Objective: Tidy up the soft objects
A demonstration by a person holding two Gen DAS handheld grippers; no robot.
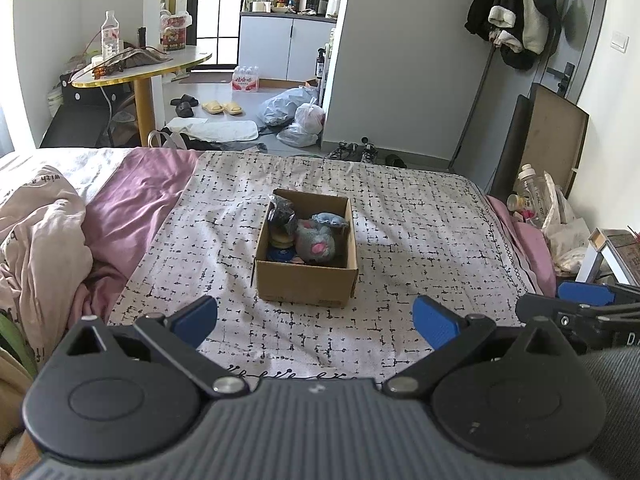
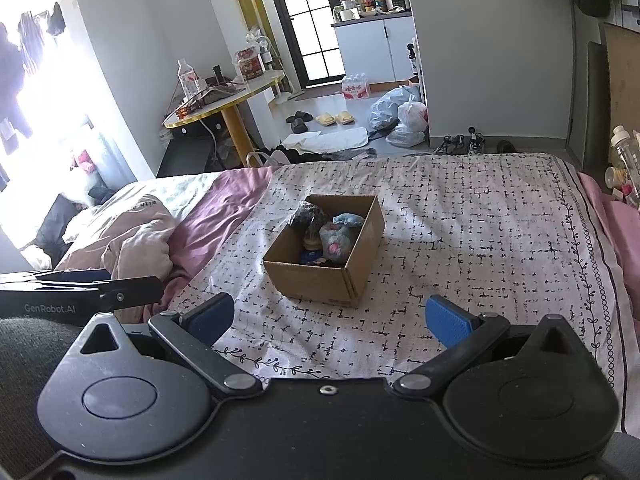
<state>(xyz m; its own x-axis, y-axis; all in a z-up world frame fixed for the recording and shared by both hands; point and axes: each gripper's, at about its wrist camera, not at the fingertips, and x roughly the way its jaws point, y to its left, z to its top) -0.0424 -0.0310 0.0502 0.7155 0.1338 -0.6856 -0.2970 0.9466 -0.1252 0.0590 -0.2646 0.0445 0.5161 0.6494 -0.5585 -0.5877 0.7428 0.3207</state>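
Left wrist view puts the cardboard box (image 1: 307, 276) at the centre of the frame, sitting on the checked blanket (image 1: 420, 232) that covers the bed. Your left gripper (image 1: 316, 320) fills the bottom of the frame with its fingers (image 1: 196, 318) spread wide and nothing between them. In the right wrist view the right gripper (image 2: 330, 318) is the same — fingers (image 2: 448, 320) apart, empty — and the box (image 2: 324, 276) lies a little above and left of centre, well apart from both tools.

Inside the box you can see a grey plush toy (image 1: 316, 242) with a pink patch, a pale blue soft piece (image 1: 330, 219) behind it against the far wall, a dark bagged bundle (image 1: 282, 210) at the upper left corner, and some small round items below that which are too small to name.

No soft object lies loose on the blanket in either view, so you are probably at the very start or the very end of the job — the frames alone do not settle which. If items must come out, bring one gripper down over the box and pinch the plush first; it sits highest and should compress easily.
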